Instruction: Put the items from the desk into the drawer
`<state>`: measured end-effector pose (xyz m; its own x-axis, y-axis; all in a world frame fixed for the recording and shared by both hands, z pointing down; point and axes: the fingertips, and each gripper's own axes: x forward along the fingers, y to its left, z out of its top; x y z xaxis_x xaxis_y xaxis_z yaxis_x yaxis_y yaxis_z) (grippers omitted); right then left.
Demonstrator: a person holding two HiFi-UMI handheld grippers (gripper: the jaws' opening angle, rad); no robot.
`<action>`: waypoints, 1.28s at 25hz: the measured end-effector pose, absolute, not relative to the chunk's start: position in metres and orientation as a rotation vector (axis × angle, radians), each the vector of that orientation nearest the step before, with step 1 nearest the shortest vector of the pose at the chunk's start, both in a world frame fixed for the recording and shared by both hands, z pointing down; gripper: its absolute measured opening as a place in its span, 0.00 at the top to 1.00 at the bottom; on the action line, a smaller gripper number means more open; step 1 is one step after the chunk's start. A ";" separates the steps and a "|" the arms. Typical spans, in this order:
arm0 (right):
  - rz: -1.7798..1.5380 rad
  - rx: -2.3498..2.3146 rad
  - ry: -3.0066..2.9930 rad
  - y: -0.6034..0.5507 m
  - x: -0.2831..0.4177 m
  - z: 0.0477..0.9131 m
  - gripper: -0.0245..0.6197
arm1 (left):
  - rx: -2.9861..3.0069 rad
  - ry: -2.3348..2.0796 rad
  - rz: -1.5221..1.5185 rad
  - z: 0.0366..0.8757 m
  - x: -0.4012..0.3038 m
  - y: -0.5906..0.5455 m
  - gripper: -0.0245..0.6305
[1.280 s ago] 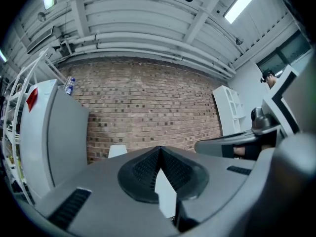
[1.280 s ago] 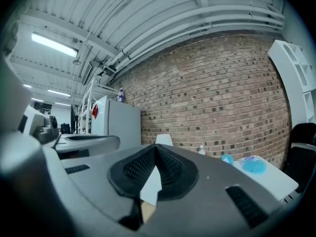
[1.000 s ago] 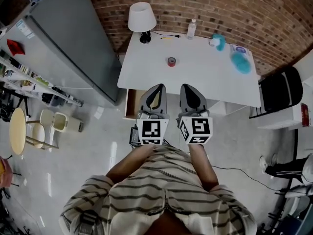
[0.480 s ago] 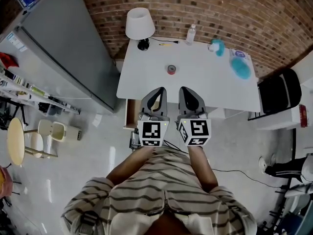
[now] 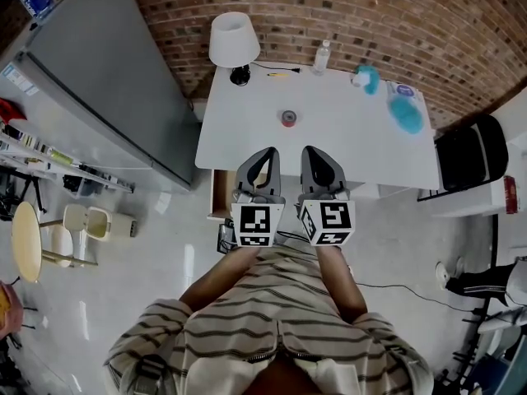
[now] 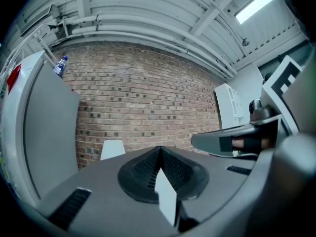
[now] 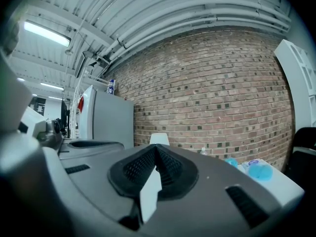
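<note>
Both my grippers are clenched on nothing. In the left gripper view the jaws of my left gripper (image 6: 159, 152) meet along one line, and my right gripper (image 7: 157, 149) looks the same in its own view. From the head view I hold them side by side, the left gripper (image 5: 265, 153) and the right gripper (image 5: 313, 152) both level, their tips over the front edge of the white desk (image 5: 346, 138).

The things to put away all lie on the desk, well apart from my fingers. A roll of tape (image 5: 288, 118) sits left of the middle. A yellow pen (image 5: 280, 73) and a water bottle (image 5: 321, 58) are along the back edge. A small teal thing (image 5: 363, 76) and a blue fluffy thing (image 5: 405, 113) are towards the back right corner. A white-shaded lamp (image 5: 233, 44) stands at the back left corner.

The drawer (image 5: 216, 194) is pulled partly out below the desk's front left corner, just left of my left gripper.
</note>
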<state>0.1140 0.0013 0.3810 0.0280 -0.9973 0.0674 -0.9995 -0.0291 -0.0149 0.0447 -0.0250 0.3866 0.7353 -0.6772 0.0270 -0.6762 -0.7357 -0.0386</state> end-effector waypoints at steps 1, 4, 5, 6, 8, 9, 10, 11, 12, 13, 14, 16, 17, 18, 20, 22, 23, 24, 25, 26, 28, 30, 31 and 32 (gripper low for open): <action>0.094 2.225 -2.163 -0.001 0.116 0.382 0.95 | -2.901 1.130 -0.063 0.387 0.047 -0.027 0.96; 0.097 2.223 -2.168 -0.012 0.126 0.383 0.95 | -2.899 1.132 -0.066 0.388 0.056 -0.037 0.96; 0.097 2.221 -2.171 -0.017 0.129 0.383 0.95 | -2.896 1.135 -0.068 0.388 0.059 -0.041 0.96; 0.099 2.219 -2.176 -0.022 0.133 0.383 0.95 | -2.893 1.139 -0.069 0.388 0.063 -0.046 0.96; 0.102 2.211 -2.188 -0.034 0.141 0.384 0.95 | -2.884 1.144 -0.069 0.387 0.072 -0.056 0.96; 0.104 2.206 -2.193 -0.040 0.145 0.384 0.95 | -2.880 1.148 -0.070 0.386 0.076 -0.061 0.96; 0.105 2.202 -2.199 -0.046 0.149 0.384 0.95 | -2.877 1.153 -0.071 0.386 0.080 -0.066 0.96; 0.106 2.197 -2.205 -0.052 0.153 0.384 0.95 | -2.873 1.159 -0.072 0.386 0.084 -0.071 0.96; 0.107 2.191 -2.211 -0.058 0.157 0.384 0.95 | -2.870 1.166 -0.074 0.386 0.088 -0.077 0.96; 0.108 2.184 -2.217 -0.064 0.162 0.385 0.95 | -2.869 1.171 -0.075 0.387 0.093 -0.082 0.96; 0.109 2.177 -2.222 -0.069 0.167 0.386 0.95 | -2.868 1.176 -0.077 0.388 0.098 -0.087 0.96; 0.116 2.170 -2.230 -0.078 0.178 0.388 0.95 | -2.866 1.185 -0.084 0.390 0.108 -0.094 0.96; 0.120 2.168 -2.233 -0.082 0.184 0.388 0.95 | -2.864 1.188 -0.087 0.391 0.114 -0.098 0.96; 0.123 2.167 -2.236 -0.086 0.190 0.389 0.95 | -2.862 1.192 -0.089 0.392 0.120 -0.101 0.96; 0.127 2.159 -2.246 -0.094 0.200 0.389 0.95 | -2.856 1.202 -0.093 0.391 0.130 -0.109 0.96; 0.133 2.149 -2.256 -0.101 0.209 0.390 0.95 | -2.851 1.211 -0.098 0.391 0.139 -0.115 0.96; 0.138 2.144 -2.260 -0.104 0.212 0.390 0.95 | -2.850 1.216 -0.101 0.391 0.143 -0.118 0.96; 0.143 2.138 -2.265 -0.107 0.216 0.391 0.95 | -2.848 1.222 -0.104 0.392 0.147 -0.121 0.96; 0.149 2.132 -2.270 -0.111 0.220 0.391 0.95 | -2.846 1.229 -0.109 0.392 0.150 -0.124 0.96; 0.153 2.126 -2.276 -0.114 0.223 0.392 0.95 | -2.843 1.235 -0.114 0.393 0.154 -0.127 0.96; 0.161 2.116 -2.284 -0.119 0.231 0.393 0.95 | -2.840 1.247 -0.123 0.393 0.161 -0.131 0.96; 0.168 2.106 -2.290 -0.123 0.237 0.394 0.95 | -2.839 1.259 -0.133 0.395 0.167 -0.134 0.96; 0.171 2.101 -2.293 -0.125 0.240 0.394 0.95 | -2.840 1.264 -0.138 0.395 0.170 -0.136 0.96; 0.176 2.097 -2.296 -0.126 0.242 0.395 0.95 | -2.839 1.269 -0.140 0.395 0.173 -0.137 0.96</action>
